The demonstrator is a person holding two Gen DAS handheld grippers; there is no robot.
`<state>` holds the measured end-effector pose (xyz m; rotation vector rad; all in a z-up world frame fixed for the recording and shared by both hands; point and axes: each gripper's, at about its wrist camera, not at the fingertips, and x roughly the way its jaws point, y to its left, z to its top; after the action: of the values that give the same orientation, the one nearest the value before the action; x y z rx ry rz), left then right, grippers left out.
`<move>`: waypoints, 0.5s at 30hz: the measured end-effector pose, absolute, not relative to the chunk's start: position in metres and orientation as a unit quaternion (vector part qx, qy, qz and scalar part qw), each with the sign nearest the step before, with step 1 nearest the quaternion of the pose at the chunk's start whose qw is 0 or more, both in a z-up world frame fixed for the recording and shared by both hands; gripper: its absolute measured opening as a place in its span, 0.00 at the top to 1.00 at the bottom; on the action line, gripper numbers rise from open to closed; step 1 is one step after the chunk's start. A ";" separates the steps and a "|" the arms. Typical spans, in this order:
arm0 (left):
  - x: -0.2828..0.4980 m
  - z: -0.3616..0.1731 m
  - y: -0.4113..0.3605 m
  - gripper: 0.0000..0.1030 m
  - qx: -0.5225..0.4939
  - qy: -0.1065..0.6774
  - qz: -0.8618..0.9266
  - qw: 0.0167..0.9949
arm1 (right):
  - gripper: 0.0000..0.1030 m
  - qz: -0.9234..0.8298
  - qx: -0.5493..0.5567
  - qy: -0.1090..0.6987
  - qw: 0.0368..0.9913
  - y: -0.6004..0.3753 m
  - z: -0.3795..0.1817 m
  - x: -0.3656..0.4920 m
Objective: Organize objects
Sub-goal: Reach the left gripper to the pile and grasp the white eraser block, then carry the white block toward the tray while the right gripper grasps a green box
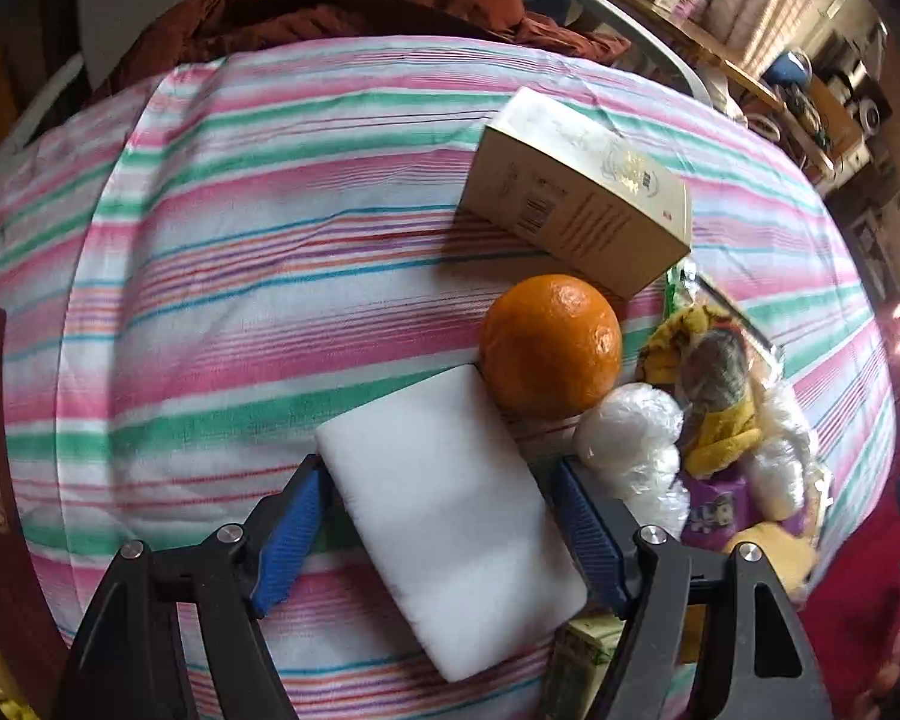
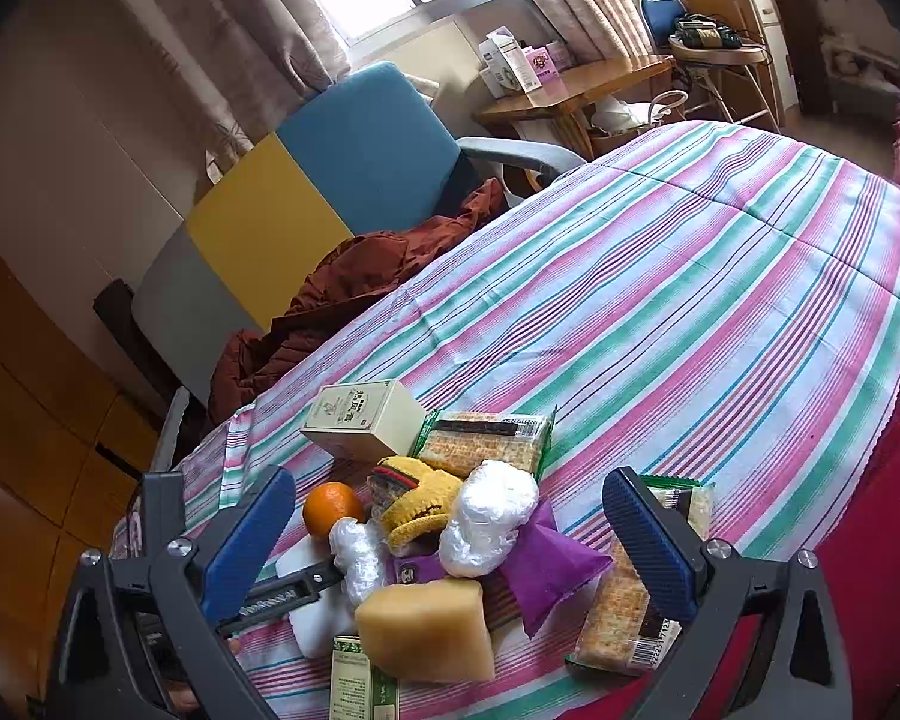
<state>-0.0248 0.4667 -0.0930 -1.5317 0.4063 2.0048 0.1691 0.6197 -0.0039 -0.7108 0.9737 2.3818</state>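
Matt white foam block (image 1: 450,522); glossy dimpled orange (image 1: 551,345); striped cloth bedsheet (image 1: 240,252).

sponge (image 1: 450,516): white block, lay flat, corner touching the orange
orange (image 1: 551,345): round, sat just in front of the box
box (image 1: 576,192): cream carton, lay on its side
cracker packs (image 2: 486,438): two, clear wrap, lay flat
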 end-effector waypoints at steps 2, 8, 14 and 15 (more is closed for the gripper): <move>-0.017 -0.093 0.470 0.26 -0.558 0.174 0.755 0.298 | 0.00 0.867 -0.259 0.356 0.233 0.619 -0.004 0.169; -0.014 -0.089 0.429 0.37 -0.543 0.144 0.757 0.333 | 0.00 0.865 -0.264 0.357 0.235 0.619 -0.006 0.168; 0.007 -0.092 0.385 0.38 -0.501 0.169 0.771 0.354 | 0.00 0.862 -0.274 0.348 0.247 0.617 -0.005 0.167; 0.009 -0.095 0.380 0.38 -0.495 0.170 0.775 0.354 | 0.00 0.863 -0.276 0.342 0.250 0.615 -0.003 0.167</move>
<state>0.0094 0.3800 -0.0951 -1.2788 0.4398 2.0049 0.1670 0.6149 -0.0031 -0.7503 0.9308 2.3487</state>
